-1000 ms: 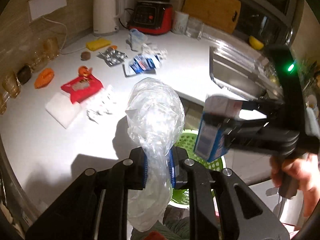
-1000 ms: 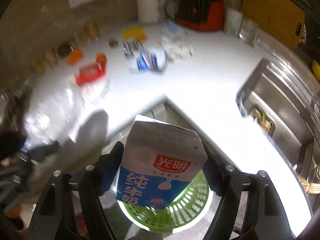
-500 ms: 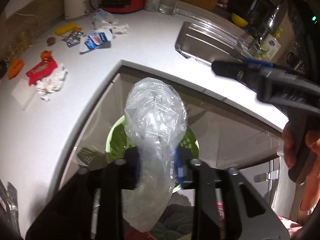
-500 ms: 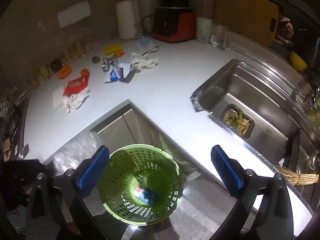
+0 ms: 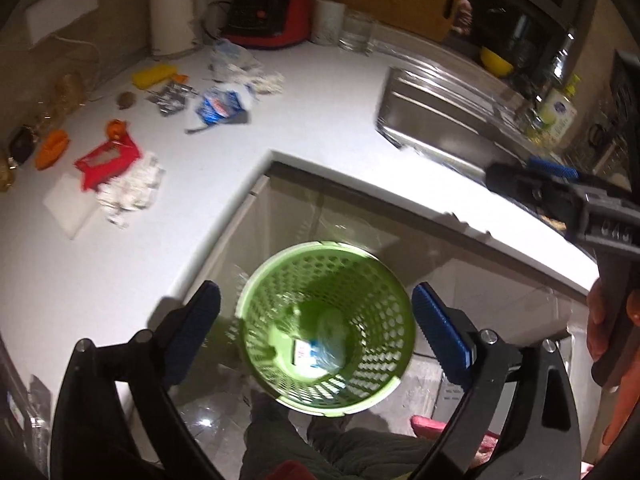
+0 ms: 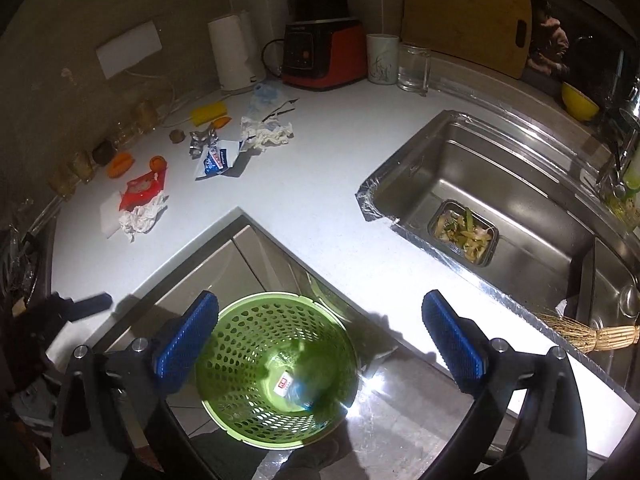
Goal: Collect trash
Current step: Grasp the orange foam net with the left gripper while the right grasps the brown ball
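Home kitchen. White L-shaped countertop (image 6: 320, 184) with grey cabinet doors (image 6: 208, 276) below; stainless steel sink (image 6: 500, 184) set in it. Along the back wall: red-and-black blender base (image 6: 320, 60), white electric kettle (image 6: 236, 56), wooden cutting board (image 6: 464, 16), clear drinking glass (image 6: 414, 68).

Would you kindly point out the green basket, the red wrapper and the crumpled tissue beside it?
Green basket (image 6: 256, 360), right wrist view, on its perforated inner wall.
Red wrapper (image 6: 141, 190), right wrist view, on the middle of the packet.
Crumpled tissue (image 6: 142, 217), right wrist view, on the centre of the wad.
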